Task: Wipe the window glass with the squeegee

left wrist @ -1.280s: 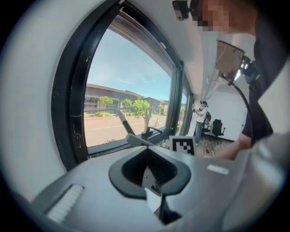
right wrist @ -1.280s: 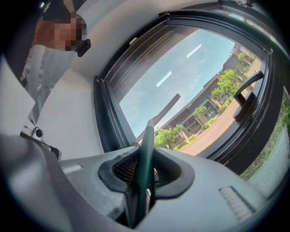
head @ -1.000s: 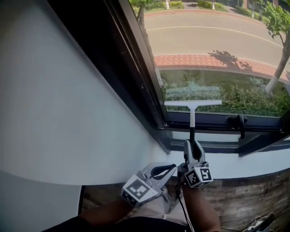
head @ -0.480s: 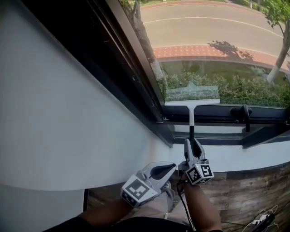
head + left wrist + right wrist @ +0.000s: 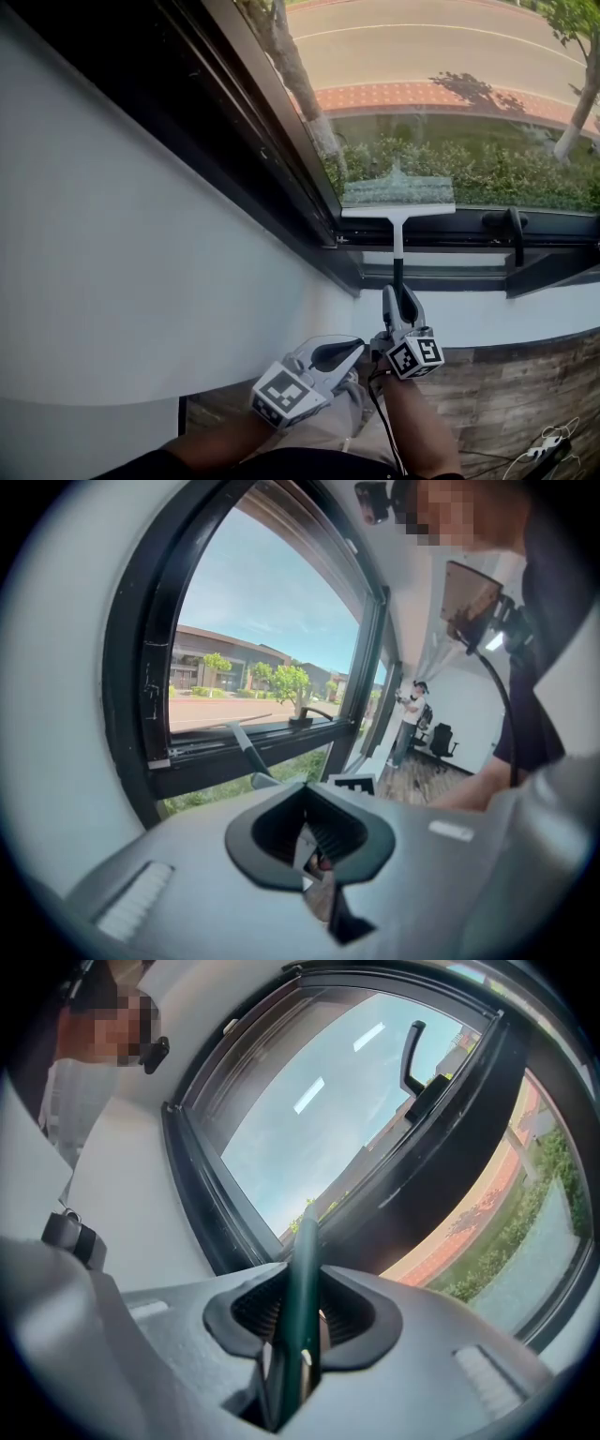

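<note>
From my remote seat, the white wall (image 5: 141, 281) fills the left half of the head view, running beside the dark window frame (image 5: 281, 169). Beyond the window glass (image 5: 450, 94) lie a road, a brick-red pavement and a green hedge in bright sun. A wood-patterned floor (image 5: 506, 403) shows below the sill.

Both forearms come up from the bottom edge. The right forearm (image 5: 417, 431) rises almost straight, and my right gripper (image 5: 401, 305) points up at the window with its marker cube (image 5: 415, 356) at its base. The left forearm (image 5: 225, 441) enters from the lower left. My left gripper (image 5: 323, 361) lies angled to the right, well below the sill, with its tip just beside the base of the right one.

The right gripper's jaws (image 5: 302, 1326) are clamped on the dark lower handle of the squeegee (image 5: 398, 211), which stands between the ribbed pads in the right gripper view. The handle turns white higher up and ends in a white T-shaped head. That head sits level on the lowest part of the glass, just above the bottom rail and near the pane's left corner, with a streaky band of glass directly above it.

The left gripper's jaws (image 5: 309, 841) are closed together with nothing between them.

A black window handle (image 5: 513, 230) stands on the bottom rail, to the right of the squeegee. A tangle of cables (image 5: 548, 445) lies on the floor at bottom right.
</note>
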A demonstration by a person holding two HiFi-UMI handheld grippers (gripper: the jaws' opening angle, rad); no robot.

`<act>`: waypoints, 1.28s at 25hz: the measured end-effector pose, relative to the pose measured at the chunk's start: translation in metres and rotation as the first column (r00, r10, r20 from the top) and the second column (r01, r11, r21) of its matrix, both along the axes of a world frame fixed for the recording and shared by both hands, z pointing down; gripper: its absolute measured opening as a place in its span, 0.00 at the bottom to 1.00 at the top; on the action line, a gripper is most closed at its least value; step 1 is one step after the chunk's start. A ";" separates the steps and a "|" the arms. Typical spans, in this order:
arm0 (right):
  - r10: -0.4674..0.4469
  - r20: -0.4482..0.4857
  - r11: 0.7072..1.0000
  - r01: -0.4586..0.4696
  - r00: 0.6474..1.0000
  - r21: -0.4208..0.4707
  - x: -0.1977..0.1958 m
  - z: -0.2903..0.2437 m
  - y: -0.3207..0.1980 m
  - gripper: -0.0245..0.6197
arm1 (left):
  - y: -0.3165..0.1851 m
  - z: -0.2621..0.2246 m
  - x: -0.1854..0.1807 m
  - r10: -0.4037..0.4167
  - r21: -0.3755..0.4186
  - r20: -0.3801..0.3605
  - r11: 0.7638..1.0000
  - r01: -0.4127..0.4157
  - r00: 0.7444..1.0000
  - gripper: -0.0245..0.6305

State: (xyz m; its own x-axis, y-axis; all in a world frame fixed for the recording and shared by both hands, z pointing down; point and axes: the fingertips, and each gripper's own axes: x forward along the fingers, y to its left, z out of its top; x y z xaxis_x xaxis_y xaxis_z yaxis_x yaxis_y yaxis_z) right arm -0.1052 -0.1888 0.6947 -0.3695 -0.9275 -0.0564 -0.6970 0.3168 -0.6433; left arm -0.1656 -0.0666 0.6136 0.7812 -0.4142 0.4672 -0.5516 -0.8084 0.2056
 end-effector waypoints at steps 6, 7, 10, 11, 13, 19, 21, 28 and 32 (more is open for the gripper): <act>-0.008 0.031 1.000 0.009 0.999 -0.022 -0.001 0.006 0.002 0.20 | -0.002 -0.001 -0.001 -0.006 -0.009 0.000 1.000 0.006 1.000 0.05; -0.010 0.031 1.000 0.011 0.999 -0.025 -0.001 0.005 0.002 0.20 | -0.004 -0.005 0.000 -0.020 -0.012 -0.006 1.000 0.020 1.000 0.05; -0.015 0.022 0.999 0.016 1.000 -0.037 0.000 0.002 0.003 0.20 | -0.008 -0.011 0.000 -0.024 -0.014 -0.012 1.000 0.023 1.000 0.05; -0.017 0.016 0.999 0.018 1.000 -0.039 0.001 0.000 0.004 0.20 | -0.008 -0.010 -0.001 -0.015 -0.011 -0.011 1.000 0.015 1.000 0.05; -0.023 0.001 0.999 0.023 1.000 -0.041 0.002 -0.005 0.007 0.20 | -0.011 -0.015 -0.002 -0.019 0.001 -0.014 1.000 0.019 1.000 0.05; -0.016 -0.045 0.999 0.015 0.999 -0.032 0.023 -0.017 0.015 0.20 | -0.021 -0.021 0.005 0.002 0.040 -0.027 0.999 -0.001 1.000 0.05; -0.010 -0.057 1.000 0.009 0.998 -0.019 0.034 -0.024 0.016 0.20 | -0.025 -0.021 0.007 0.008 0.054 -0.027 0.999 -0.006 1.000 0.05; 0.013 -0.134 0.999 -0.007 0.991 0.046 0.078 -0.068 0.026 0.20 | -0.034 -0.054 0.019 0.039 0.105 -0.054 0.994 -0.033 0.998 0.05; 0.032 -0.189 0.998 -0.021 0.981 0.055 0.114 -0.077 0.036 0.20 | -0.037 -0.061 0.020 0.024 0.123 -0.074 0.992 -0.015 0.997 0.05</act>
State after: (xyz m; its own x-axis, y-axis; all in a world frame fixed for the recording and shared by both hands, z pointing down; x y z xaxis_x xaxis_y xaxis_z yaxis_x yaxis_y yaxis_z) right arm 0.0087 -0.1525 0.6175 -0.3536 -0.9347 -0.0369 -0.8134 0.3267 -0.4813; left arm -0.1452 -0.1040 0.5525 0.8207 -0.4487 0.3537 -0.5219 -0.8407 0.1445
